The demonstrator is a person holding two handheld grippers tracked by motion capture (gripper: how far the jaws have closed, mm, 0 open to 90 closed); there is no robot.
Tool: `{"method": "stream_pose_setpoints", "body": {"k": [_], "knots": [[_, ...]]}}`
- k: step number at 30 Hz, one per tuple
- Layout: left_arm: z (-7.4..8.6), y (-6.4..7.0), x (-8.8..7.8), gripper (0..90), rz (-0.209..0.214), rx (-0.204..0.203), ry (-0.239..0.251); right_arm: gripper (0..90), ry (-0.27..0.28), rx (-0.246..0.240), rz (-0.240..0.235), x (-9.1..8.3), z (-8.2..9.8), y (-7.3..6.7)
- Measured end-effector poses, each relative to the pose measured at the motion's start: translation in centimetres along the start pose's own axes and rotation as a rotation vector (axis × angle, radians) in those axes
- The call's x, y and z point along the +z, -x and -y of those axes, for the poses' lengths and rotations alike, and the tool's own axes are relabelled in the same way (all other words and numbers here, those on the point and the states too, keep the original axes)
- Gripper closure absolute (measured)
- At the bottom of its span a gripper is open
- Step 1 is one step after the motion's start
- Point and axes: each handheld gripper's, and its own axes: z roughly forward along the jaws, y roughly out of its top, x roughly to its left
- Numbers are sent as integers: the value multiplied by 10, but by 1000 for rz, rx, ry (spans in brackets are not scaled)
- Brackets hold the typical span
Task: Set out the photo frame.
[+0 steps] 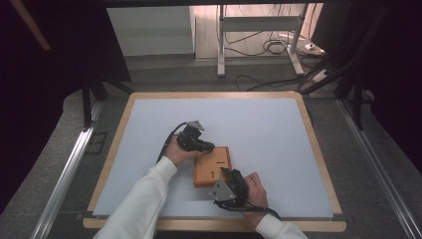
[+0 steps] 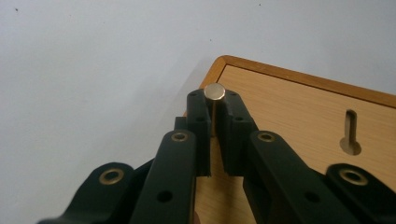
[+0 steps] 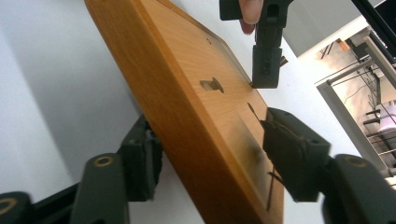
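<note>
An orange wooden board [image 1: 213, 167] with keyhole slots lies on the white table [image 1: 268, 124], just in front of the person. My left gripper [image 1: 211, 148] reaches over the board's far left corner. In the left gripper view it [image 2: 215, 112] is shut on a small upright brass peg [image 2: 214, 92] above the board [image 2: 299, 121]. My right gripper [image 1: 225, 172] is at the board's near right corner. Its jaws [image 3: 210, 140] straddle the board's [image 3: 187, 93] thick edge, one below and one over the top face, where a thin shadowed gap shows. The left gripper [image 3: 266, 70] stands farther off on the board.
A light wooden rim [image 1: 318, 159] frames the white table. Metal rails [image 1: 64, 179] run along both sides. Beyond the far edge stand a white metal stand [image 1: 259, 30] and loose cables [image 1: 278, 47] on the floor. Dark curtains hang left and right.
</note>
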Motion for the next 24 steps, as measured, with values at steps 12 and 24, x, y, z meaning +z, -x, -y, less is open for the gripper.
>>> {"method": "stream_pose_setpoints", "body": {"k": [12,24], "knots": [[2,3,-2,776,-42,27,26,463,11,-10,5,-5,-3,10],[23,10,-52,389,-143,-29,124,466,17,5,-2,-6,-2,14]]}}
